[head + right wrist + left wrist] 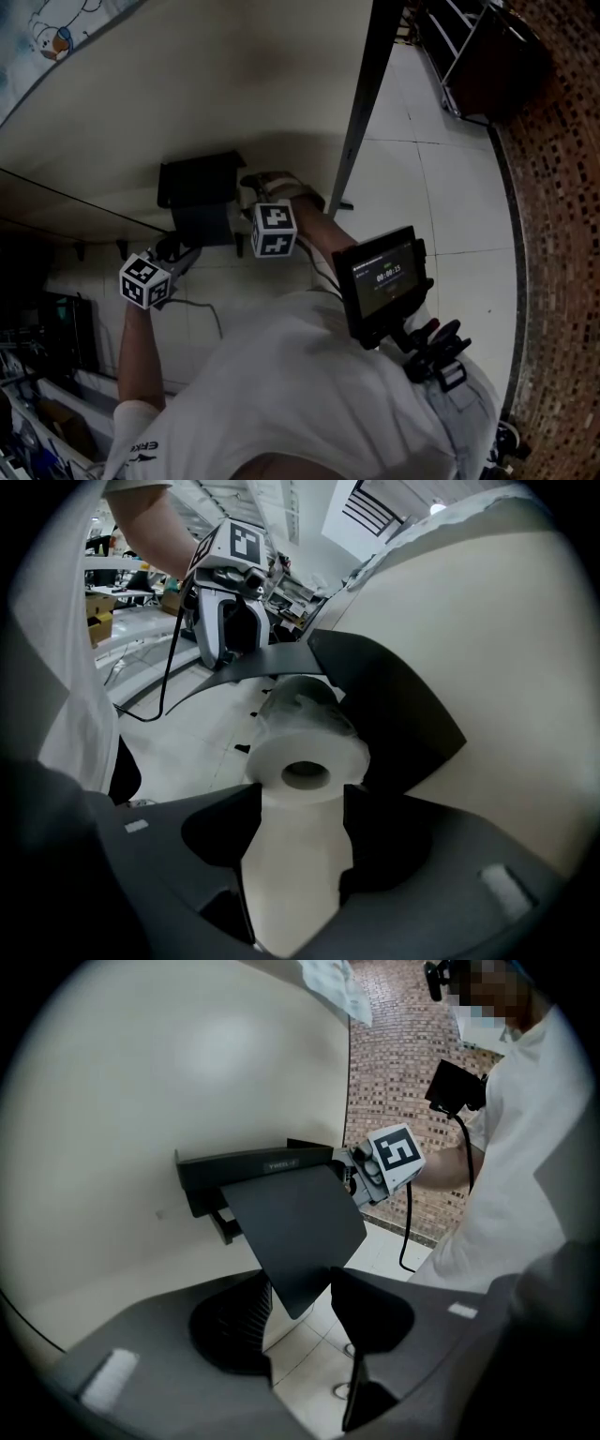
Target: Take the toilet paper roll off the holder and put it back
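The toilet paper roll [305, 761] is at the end of the black holder [253, 1162], just under its raised lid [295, 1227]. The hole in the roll faces the right tool [302, 797]. That tool is open very wide, with the roll between its jaws, and the roll does not look squeezed. The left tool [302, 1290] seems to pinch the low corner of the lid and hold it up.

The roll looks light and soft, so a hard squeeze would squash it. I think the best place to hold it is the round sides, gently, near the middle. Its far end looks crinkly, so it may slip a bit.
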`<state>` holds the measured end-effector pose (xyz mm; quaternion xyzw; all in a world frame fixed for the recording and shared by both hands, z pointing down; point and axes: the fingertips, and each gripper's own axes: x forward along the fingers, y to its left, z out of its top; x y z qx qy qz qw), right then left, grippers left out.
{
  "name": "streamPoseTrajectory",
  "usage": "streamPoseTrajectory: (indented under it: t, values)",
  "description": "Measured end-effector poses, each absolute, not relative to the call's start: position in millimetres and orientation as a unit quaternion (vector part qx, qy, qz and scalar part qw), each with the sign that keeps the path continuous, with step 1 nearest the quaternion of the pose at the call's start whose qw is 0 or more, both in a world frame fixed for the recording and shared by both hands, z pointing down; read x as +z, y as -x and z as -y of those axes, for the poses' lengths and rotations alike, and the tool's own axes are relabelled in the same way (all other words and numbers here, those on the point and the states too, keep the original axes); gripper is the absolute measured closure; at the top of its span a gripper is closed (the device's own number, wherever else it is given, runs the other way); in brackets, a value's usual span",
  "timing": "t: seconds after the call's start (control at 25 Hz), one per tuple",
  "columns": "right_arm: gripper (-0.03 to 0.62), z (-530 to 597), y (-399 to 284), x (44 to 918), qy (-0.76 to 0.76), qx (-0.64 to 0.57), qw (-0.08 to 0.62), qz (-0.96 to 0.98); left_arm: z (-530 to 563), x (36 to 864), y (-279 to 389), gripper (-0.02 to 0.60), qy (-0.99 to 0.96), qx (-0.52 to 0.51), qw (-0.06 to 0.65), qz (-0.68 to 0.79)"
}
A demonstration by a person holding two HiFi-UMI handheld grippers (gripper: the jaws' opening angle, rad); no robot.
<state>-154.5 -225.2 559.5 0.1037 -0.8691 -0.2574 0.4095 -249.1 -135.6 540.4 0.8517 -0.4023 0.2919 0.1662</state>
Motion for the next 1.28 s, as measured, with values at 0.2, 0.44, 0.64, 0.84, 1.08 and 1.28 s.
streamPoseTrajectory:
  t: [0.2,0.44,0.64,0.84,1.08,1.28]
  values:
    - [0.304,220.0,161.5,559.5,-0.094,-0.255,0.402,0.874,132.3,537.6,247.9,0.383,-0.851,0.292,0.166,0.403]
    - [0.304,217.2,169.2,555.7,-0.092,-0.246,0.387,0.884,131.1,535.3,247.6,0.383,-0.851,0.295,0.166,0.401]
    - [0.307,211.4,174.4,546.4,-0.094,-0.246,0.377,0.888,123.2,529.0,248.0,0.383,-0.851,0.296,0.165,0.402]
    - [0.31,222.4,181.0,554.4,-0.092,-0.239,0.366,0.895,134.7,538.0,248.9,0.383,-0.85,0.298,0.17,0.399]
    - [0.315,227.0,183.7,563.1,-0.089,-0.23,0.364,0.898,138.5,543.2,251.3,0.383,-0.849,0.302,0.173,0.398]
    - [0.315,224.9,184.6,565.7,-0.086,-0.227,0.364,0.899,137.8,543.6,251.7,0.383,-0.848,0.305,0.172,0.397]
